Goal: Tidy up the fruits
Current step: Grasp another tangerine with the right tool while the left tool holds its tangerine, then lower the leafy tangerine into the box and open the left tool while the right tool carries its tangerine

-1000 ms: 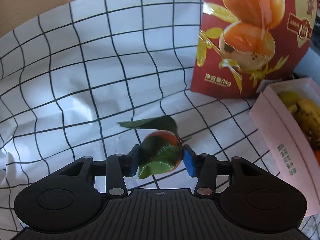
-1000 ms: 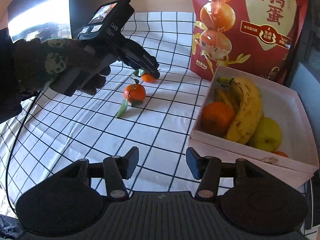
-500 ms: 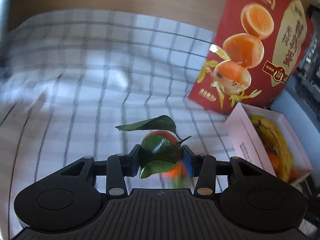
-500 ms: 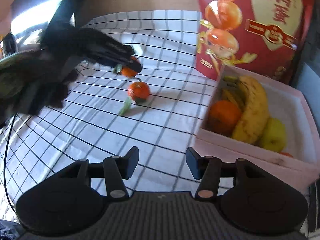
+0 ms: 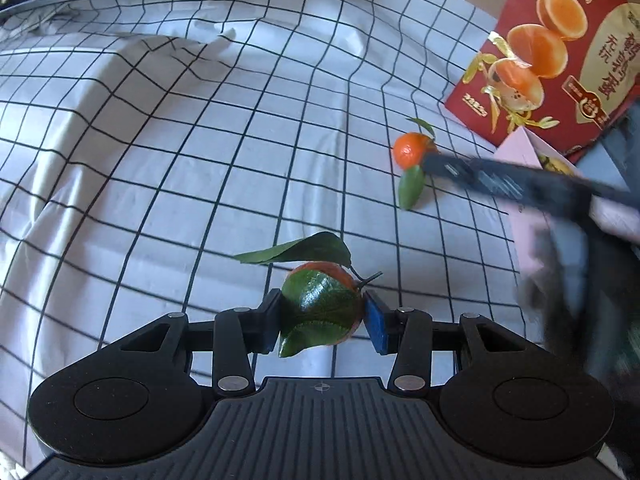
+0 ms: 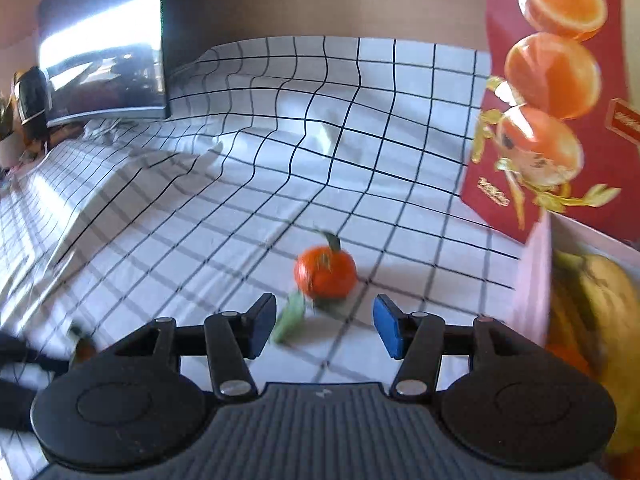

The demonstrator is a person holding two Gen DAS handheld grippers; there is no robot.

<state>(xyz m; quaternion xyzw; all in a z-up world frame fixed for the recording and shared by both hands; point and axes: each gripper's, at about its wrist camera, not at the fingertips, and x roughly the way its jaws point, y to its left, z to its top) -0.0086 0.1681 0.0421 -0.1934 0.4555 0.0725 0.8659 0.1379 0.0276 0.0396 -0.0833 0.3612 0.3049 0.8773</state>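
Observation:
My left gripper (image 5: 322, 320) is shut on a leafy tangerine (image 5: 320, 304), held above the checked cloth (image 5: 160, 184). A second tangerine (image 6: 326, 272) with a small stem leaf lies on the cloth just beyond the fingertips of my right gripper (image 6: 324, 326). Its jaws are opening, and only a loose green leaf (image 6: 290, 316) lies by the left finger. In the left wrist view the same tangerine (image 5: 410, 150) shows with the right gripper (image 5: 436, 164) as a blurred black bar beside it.
A pink box (image 6: 536, 280) holding a banana (image 6: 600, 300) and other fruit stands at the right. Behind it leans a red printed bag (image 6: 560, 100). A dark screen (image 6: 108, 60) stands at the back left. The cloth is rumpled there.
My left gripper has carried the leafy tangerine away from the box and rolled. My right gripper has closed in on the loose tangerine, and its jaws stand slightly wider.

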